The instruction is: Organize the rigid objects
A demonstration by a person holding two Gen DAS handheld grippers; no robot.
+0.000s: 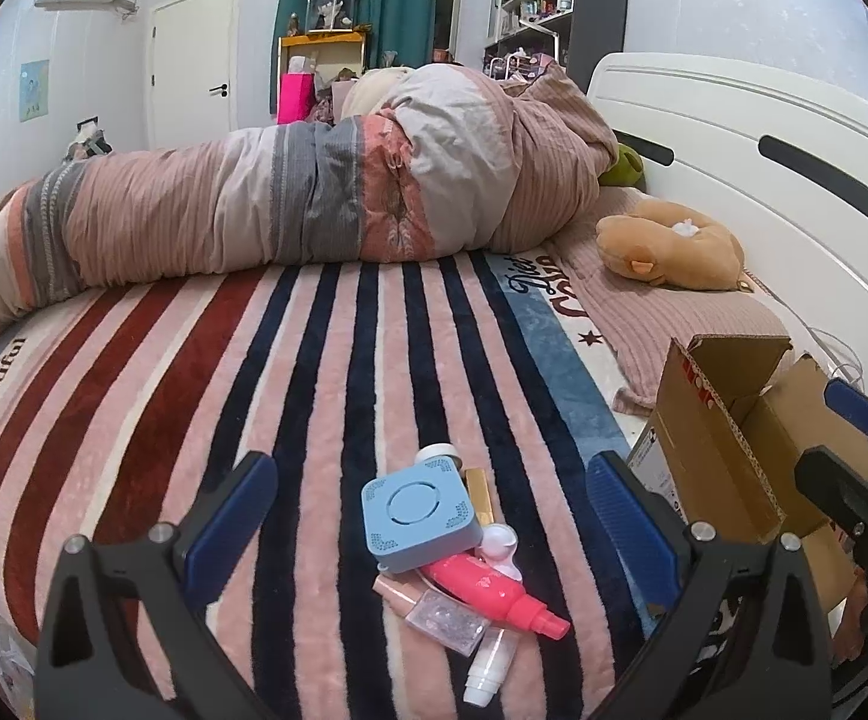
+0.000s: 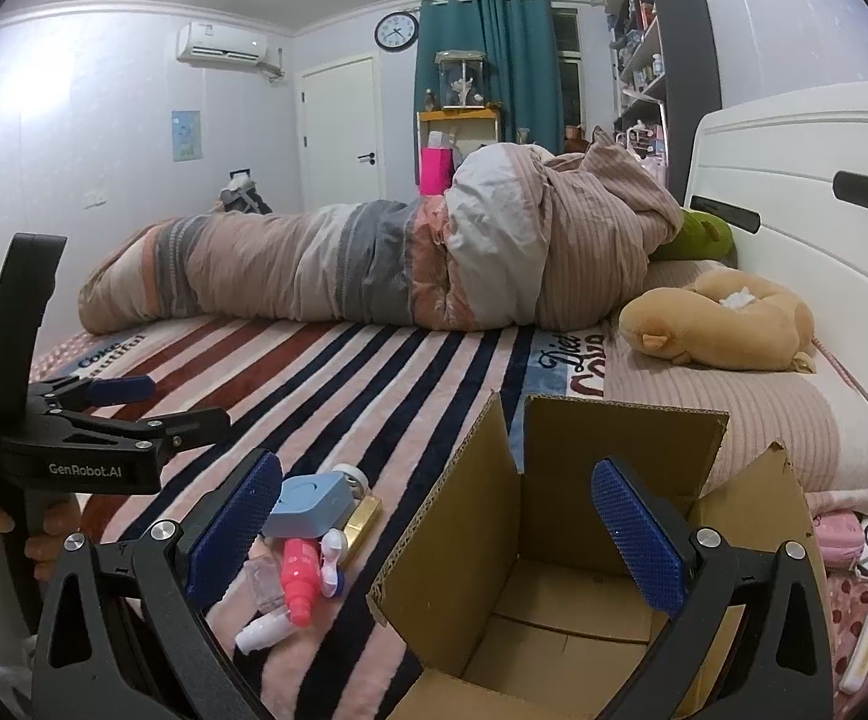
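A small pile lies on the striped blanket: a blue square box [image 1: 419, 513] on top, a pink spray bottle [image 1: 493, 597], a clear glittery bottle [image 1: 445, 621], a white tube [image 1: 487, 669], a gold case [image 1: 478, 489] and a white jar [image 1: 434, 454]. My left gripper [image 1: 428, 516] is open and empty, its blue pads either side of the pile. An open cardboard box [image 2: 553, 612] stands to the right. My right gripper [image 2: 434, 528] is open and empty over the box's near left flap. The pile shows in the right wrist view too, with the blue box [image 2: 308, 504].
A rolled duvet [image 1: 314, 192] lies across the far side of the bed. A tan plush toy [image 1: 667, 252] sits by the white headboard [image 1: 763, 138]. Pink and white items [image 2: 853, 540] lie at the bed's right edge. The left gripper's body [image 2: 74, 450] shows at left.
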